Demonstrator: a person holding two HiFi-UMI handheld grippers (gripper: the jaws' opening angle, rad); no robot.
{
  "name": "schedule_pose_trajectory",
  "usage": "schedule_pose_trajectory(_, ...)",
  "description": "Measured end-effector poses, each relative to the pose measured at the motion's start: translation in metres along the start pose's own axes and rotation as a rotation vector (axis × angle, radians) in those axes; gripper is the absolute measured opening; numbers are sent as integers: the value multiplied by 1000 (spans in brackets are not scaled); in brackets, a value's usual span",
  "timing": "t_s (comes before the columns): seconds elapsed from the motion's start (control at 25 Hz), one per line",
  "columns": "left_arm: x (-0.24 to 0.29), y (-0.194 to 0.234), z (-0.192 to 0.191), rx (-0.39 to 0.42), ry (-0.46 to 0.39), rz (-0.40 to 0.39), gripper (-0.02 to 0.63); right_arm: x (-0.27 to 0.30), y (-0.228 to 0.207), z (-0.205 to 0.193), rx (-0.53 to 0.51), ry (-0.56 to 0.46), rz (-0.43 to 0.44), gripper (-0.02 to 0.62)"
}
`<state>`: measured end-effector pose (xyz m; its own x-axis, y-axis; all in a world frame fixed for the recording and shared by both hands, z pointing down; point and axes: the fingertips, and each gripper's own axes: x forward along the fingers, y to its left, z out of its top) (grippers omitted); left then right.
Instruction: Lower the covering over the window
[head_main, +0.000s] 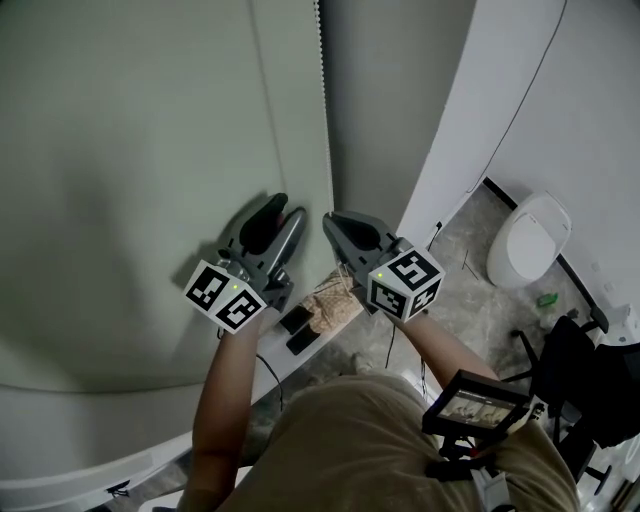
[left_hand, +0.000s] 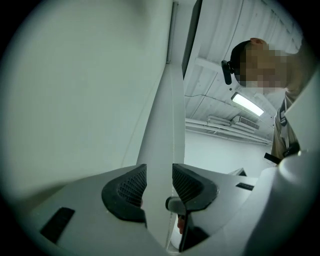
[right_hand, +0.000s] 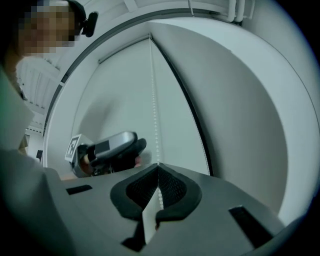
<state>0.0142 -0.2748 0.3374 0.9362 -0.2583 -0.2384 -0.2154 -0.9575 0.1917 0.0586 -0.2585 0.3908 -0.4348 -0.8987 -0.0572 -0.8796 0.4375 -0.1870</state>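
Flat pale-green roller blind (head_main: 140, 150), its white bead chain (right_hand: 154, 120) pinched in closed right gripper (right_hand: 159, 185); left gripper (left_hand: 160, 181) part-open, unclamped.

Ahead of the left gripper (head_main: 283, 212), the blind (head_main: 140, 140) is plain pale grey-green. Grippers grey, pads (left_hand: 125, 187) black and ribbed — cubes (head_main: 225, 295) in black-and-white squares. The bead chain (right_hand: 154, 125) at the right gripper (head_main: 333, 222) is white.

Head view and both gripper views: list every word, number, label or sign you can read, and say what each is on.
No readable text in any view.
Left cube: black-and-white square markers only, no letters or numbers.
Right cube: the same, markers only.
Screen at the person's chest: too small to read.
Green item on the floor: too small to tell any print.
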Motion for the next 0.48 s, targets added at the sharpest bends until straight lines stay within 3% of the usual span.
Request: schedule_pose_trajectory(0.48,39,-7,-2,136,76,-52,155,0,-9,-54,-11,89,7,6)
